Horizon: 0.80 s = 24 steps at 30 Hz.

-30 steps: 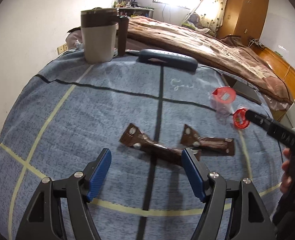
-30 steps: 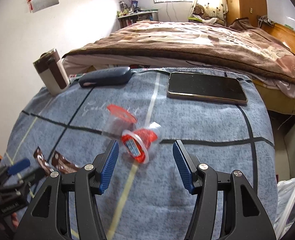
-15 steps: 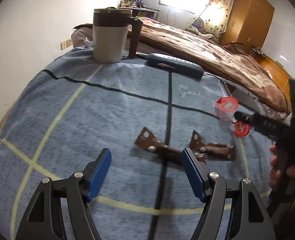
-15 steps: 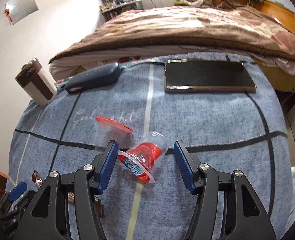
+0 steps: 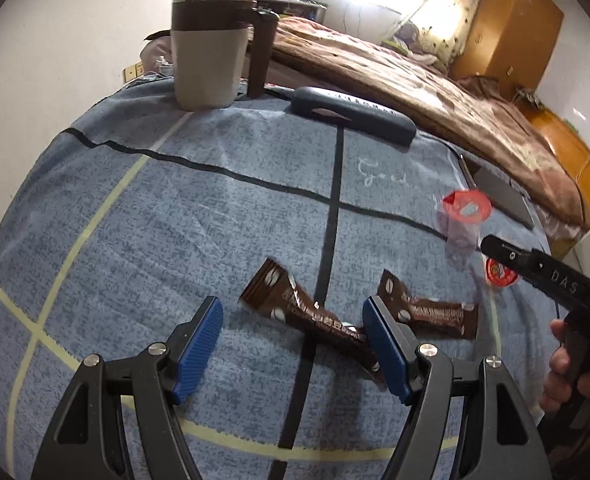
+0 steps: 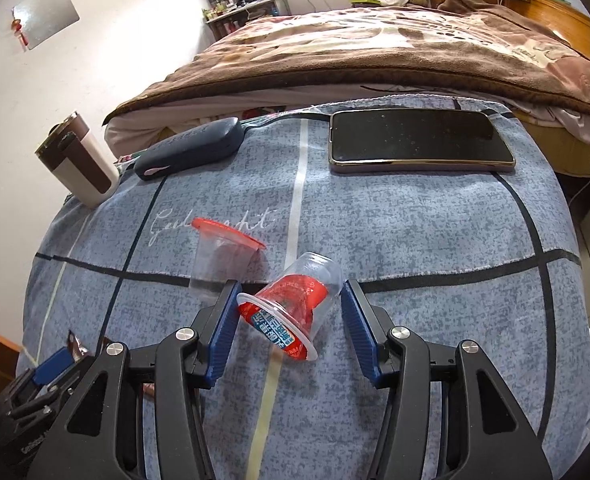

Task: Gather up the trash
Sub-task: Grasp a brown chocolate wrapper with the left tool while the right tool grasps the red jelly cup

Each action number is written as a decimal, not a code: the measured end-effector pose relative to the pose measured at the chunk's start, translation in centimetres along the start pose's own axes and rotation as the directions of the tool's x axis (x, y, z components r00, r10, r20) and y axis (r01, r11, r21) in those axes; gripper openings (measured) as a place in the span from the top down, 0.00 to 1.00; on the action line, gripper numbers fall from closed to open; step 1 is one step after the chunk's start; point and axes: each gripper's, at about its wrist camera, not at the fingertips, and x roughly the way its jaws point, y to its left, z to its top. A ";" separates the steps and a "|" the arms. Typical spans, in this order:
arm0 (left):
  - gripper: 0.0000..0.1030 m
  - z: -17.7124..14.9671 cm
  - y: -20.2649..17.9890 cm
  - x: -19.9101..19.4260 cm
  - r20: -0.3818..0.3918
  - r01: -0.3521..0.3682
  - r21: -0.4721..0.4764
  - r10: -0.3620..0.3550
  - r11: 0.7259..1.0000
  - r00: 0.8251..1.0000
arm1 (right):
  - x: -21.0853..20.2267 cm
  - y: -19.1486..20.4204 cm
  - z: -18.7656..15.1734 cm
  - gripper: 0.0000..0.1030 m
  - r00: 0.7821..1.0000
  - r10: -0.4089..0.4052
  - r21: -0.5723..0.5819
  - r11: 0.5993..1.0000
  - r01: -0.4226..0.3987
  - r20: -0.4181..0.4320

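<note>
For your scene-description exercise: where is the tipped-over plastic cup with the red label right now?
In the right wrist view, the tipped cup lies on the blue cloth between the right gripper fingers, beside the upright clear cup.

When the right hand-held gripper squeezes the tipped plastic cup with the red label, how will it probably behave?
The tipped cup looks thin and clear, so it probably weighs little and may crumple between the right hand-held gripper. Lying on its round side, it could roll away. The smooth wall might slip.
</note>
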 end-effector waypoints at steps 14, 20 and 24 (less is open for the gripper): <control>0.28 -0.6 -0.4 0.0 0.000 -0.043 0.111 0.043 0.993 0.999 | -1.6 0.5 -0.9 0.48 1.000 0.001 -0.047 0.999 0.000 0.022; 0.33 -0.5 -1.5 0.5 0.026 -0.077 0.174 0.074 0.982 0.997 | -2.1 0.2 -1.1 0.48 1.000 -0.004 -0.047 0.999 0.005 0.029; 0.55 -0.5 -2.2 0.4 0.028 -0.062 0.212 0.057 0.975 0.998 | -2.3 0.4 -1.5 0.48 0.999 -0.010 -0.064 0.998 0.012 0.035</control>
